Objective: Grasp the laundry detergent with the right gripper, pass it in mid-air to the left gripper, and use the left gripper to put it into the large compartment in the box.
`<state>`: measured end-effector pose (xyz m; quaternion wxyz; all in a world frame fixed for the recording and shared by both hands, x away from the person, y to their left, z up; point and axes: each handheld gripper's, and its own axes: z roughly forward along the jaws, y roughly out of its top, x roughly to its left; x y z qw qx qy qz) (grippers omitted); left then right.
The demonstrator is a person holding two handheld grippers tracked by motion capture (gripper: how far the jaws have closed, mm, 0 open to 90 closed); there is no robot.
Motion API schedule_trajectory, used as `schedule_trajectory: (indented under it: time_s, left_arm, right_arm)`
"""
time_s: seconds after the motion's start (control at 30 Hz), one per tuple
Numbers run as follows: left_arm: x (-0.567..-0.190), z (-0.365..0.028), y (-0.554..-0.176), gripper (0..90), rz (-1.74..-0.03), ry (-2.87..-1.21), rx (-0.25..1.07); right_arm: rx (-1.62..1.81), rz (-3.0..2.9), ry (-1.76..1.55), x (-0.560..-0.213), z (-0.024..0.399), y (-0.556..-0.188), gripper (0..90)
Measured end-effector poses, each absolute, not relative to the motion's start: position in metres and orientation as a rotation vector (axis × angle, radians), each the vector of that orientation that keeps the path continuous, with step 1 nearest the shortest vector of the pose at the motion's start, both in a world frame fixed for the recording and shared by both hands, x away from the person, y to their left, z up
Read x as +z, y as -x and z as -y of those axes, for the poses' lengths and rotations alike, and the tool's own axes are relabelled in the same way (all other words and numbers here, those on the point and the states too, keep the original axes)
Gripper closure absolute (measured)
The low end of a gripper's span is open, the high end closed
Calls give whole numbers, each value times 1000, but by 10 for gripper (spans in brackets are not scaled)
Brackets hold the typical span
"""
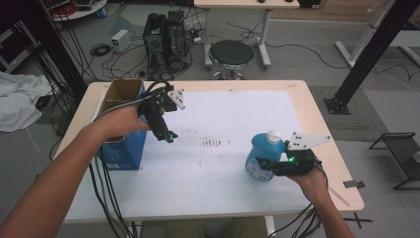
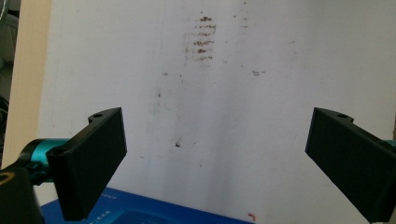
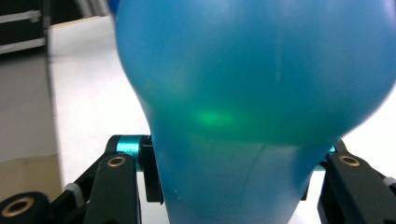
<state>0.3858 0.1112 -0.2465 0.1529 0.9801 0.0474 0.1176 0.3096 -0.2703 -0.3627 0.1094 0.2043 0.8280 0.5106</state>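
Observation:
A blue bottle with a white cap stands upright on the white sheet near the table's right front. My right gripper is shut on it from the right side. In the right gripper view the bottle bulges above the jaws, which press on its narrower part, with my right gripper around it. My left gripper hangs in the air beside an open blue box at the table's left. Its jaws stand wide open in the left gripper view, my left gripper holding nothing above the sheet.
Dark smudges mark the middle of the white sheet. The box's blue top lies just below the left jaws. Beyond the table stand a black stool and a computer tower. A white cloth lies left.

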Motion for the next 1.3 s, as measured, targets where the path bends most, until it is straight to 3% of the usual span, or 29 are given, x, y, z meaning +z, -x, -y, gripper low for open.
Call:
schedule_trajectory:
  time_s: [0.5,1.3]
  left_arm:
    - [-226,-94,-370,52,-106,-2813,316]
    - [-210,-72,-350,52,-100,-2825,248]
  right_arm:
    - [1546,-2630,-327,-315,253,-338,448]
    - [1537,-2755,-43,-300,185,-359,447]
